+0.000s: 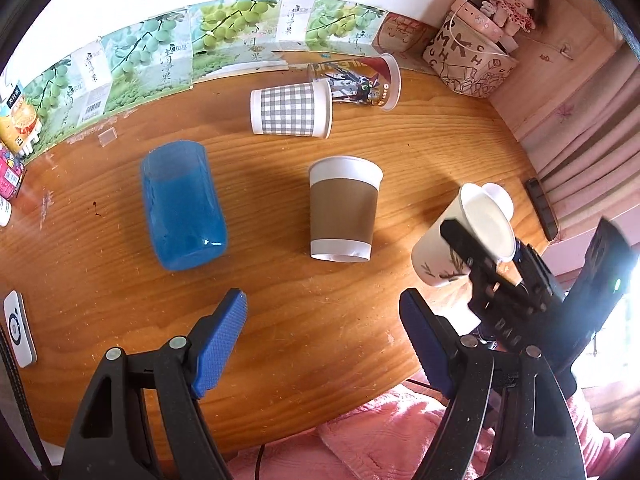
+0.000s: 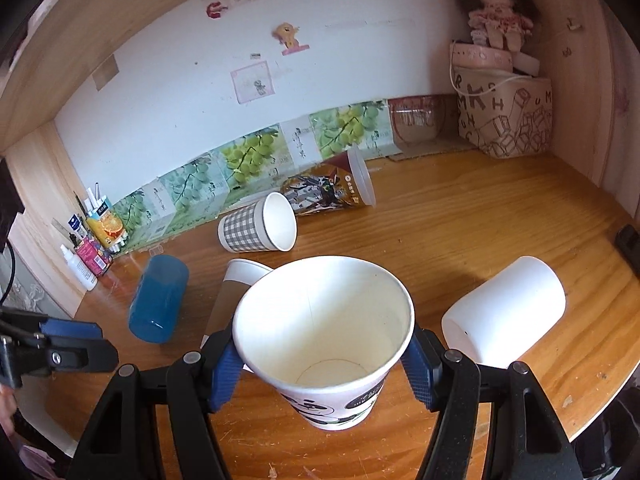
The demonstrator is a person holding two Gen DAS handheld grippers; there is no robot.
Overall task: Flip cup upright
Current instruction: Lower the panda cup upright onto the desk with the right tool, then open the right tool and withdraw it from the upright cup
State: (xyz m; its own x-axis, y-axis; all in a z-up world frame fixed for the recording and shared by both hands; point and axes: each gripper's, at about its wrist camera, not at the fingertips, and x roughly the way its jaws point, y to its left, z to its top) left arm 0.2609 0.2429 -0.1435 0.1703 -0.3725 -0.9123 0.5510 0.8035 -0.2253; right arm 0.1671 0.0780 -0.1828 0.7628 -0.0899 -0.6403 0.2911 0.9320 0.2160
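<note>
My right gripper is shut on a white paper cup with a panda print, held above the wooden table with its mouth tilted up toward the camera. In the left wrist view the same cup shows at the right, tilted, in the right gripper's black fingers. My left gripper is open and empty over the table's near edge. Lying on their sides are a brown-sleeved cup, a grey checked cup, a printed clear cup, a blue tumbler and a plain white cup.
A patterned bag with a doll on top stands in the back right corner. Bottles and a juice carton stand at the back left. A white device lies at the left table edge. Pink cloth lies below the near edge.
</note>
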